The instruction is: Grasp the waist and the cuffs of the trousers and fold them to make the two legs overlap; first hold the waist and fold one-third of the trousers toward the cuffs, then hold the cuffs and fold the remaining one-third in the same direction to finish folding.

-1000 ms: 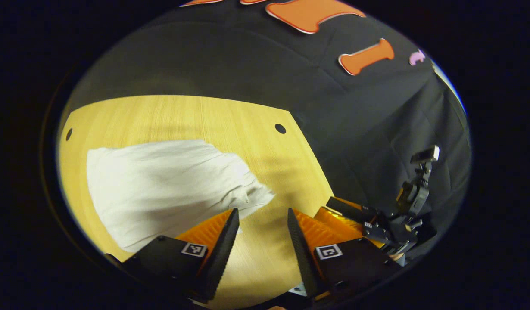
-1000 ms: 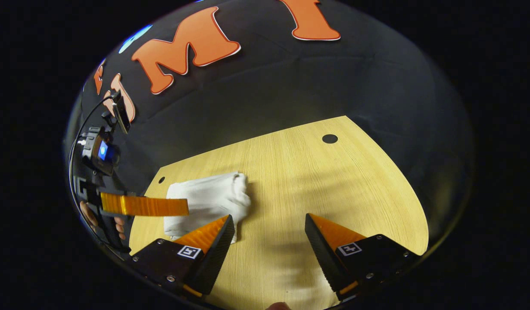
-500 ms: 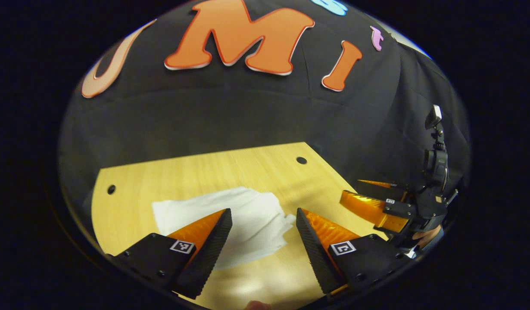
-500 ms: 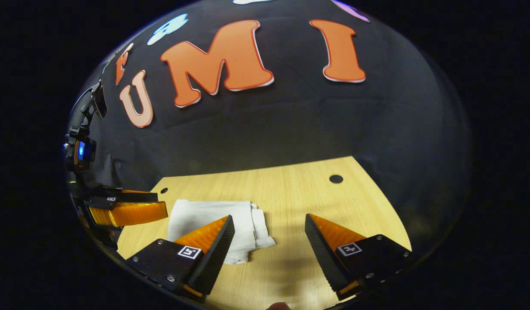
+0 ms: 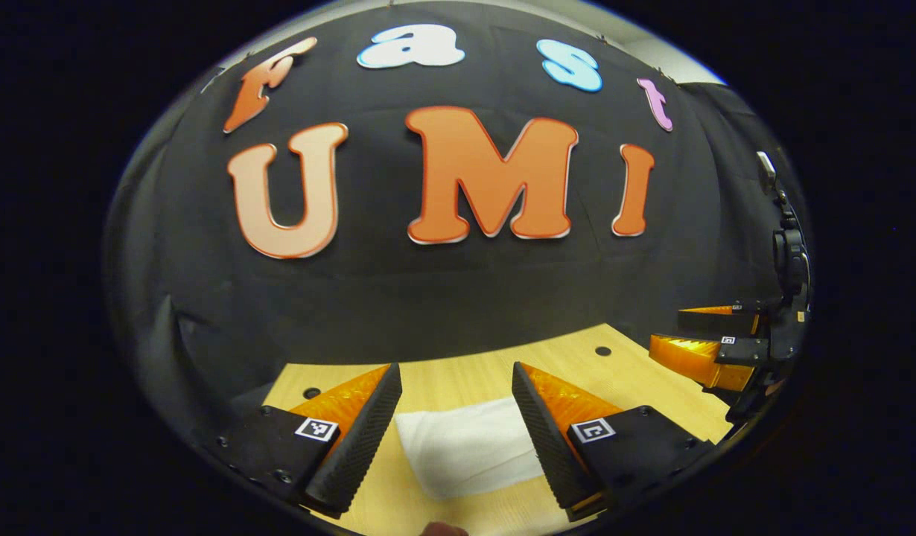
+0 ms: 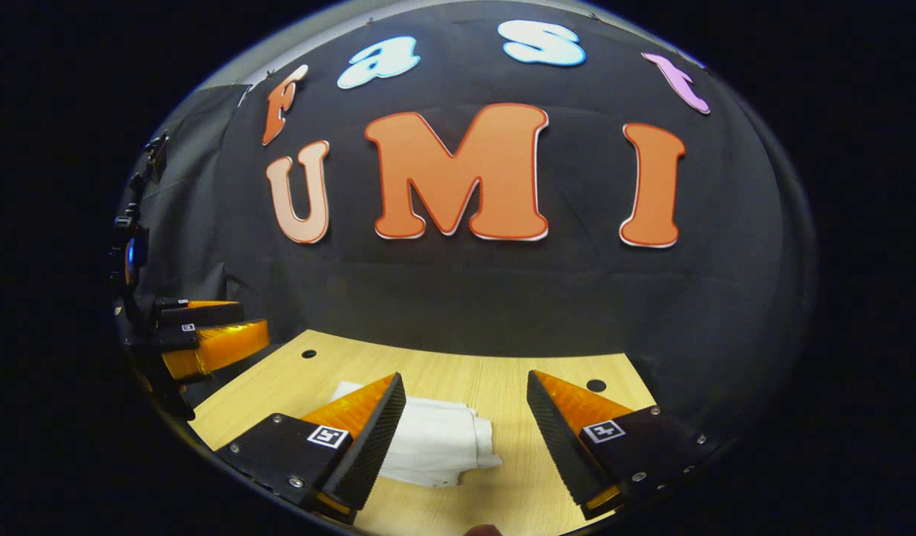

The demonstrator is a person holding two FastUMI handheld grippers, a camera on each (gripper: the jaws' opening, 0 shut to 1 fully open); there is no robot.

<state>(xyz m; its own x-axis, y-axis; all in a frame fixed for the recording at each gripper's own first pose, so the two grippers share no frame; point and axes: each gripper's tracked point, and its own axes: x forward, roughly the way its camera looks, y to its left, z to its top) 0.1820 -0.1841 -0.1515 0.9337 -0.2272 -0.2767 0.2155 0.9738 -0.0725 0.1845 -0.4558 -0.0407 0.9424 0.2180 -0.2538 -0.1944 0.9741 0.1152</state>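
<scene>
The white trousers (image 5: 469,450) lie folded into a compact stack on the wooden table (image 5: 622,368). In the left gripper view they show between and beyond the fingers of my left gripper (image 5: 456,370), which is open, lifted above the table and holds nothing. In the right gripper view the folded trousers (image 6: 439,443) lie left of centre, partly behind one finger of my right gripper (image 6: 465,380), also open and raised clear of the cloth. The right gripper (image 5: 707,346) appears far right in the left gripper view; the left gripper (image 6: 205,339) appears far left in the right gripper view.
The wooden table (image 6: 517,376) has small round holes (image 6: 596,385) near its back corners and ends at the black cloth wall. Bare wood lies to the right of the folded trousers.
Both grippers have lifted and tilted up away from the folded trousers, so the table now sits low in both views and much more of the wall shows. The trousers stay folded on the table.
</scene>
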